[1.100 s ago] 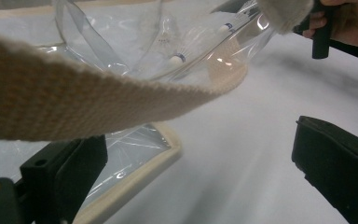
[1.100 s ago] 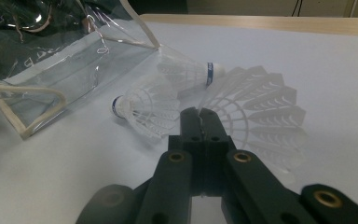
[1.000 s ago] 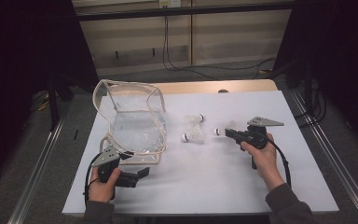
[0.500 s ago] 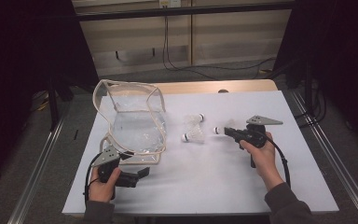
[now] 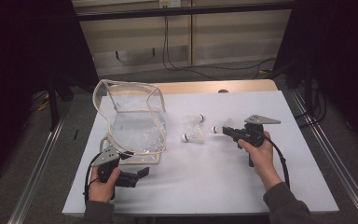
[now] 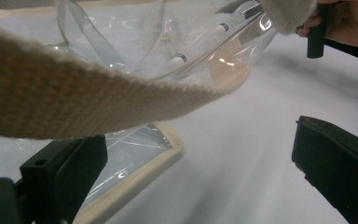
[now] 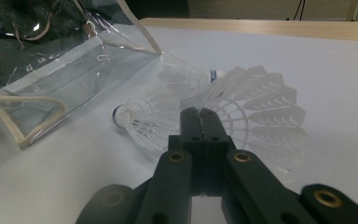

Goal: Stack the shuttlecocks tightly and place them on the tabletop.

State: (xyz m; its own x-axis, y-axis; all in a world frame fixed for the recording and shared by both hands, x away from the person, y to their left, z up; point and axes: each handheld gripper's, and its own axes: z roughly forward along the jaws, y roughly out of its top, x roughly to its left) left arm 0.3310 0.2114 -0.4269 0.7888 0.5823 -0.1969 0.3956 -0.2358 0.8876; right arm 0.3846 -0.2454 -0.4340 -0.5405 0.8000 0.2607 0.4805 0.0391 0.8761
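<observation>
A clear plastic bag (image 5: pixel 133 123) with cream fabric trim stands on the left half of the bench (image 5: pixel 205 186), its mouth held open by the stiff rim. Its transparent walls show crinkles and glare; whether anything lies inside cannot be told. In the left gripper view a cream strap (image 6: pixel 74 100) of the bag crosses close in front of the camera.

The bench has a white top with a wooden edge along its far side. Behind it are pale panels with dark cables, and dark curtains hang on both sides.

Three white shuttlecocks are right of the bag. Two loose shuttlecocks (image 5: pixel 194 128) lie just beside each other between the bag and the right gripper (image 5: pixel 228 131).

The right gripper is clenched on the feather skirt of the third shuttlecock (image 7: pixel 261 109), near the two lying ones.

The left gripper (image 5: pixel 140 173) rests at the bag's near corner with its jaws spread wide apart, grasping nothing; the bag's trimmed base edge lies just beside one jaw.
</observation>
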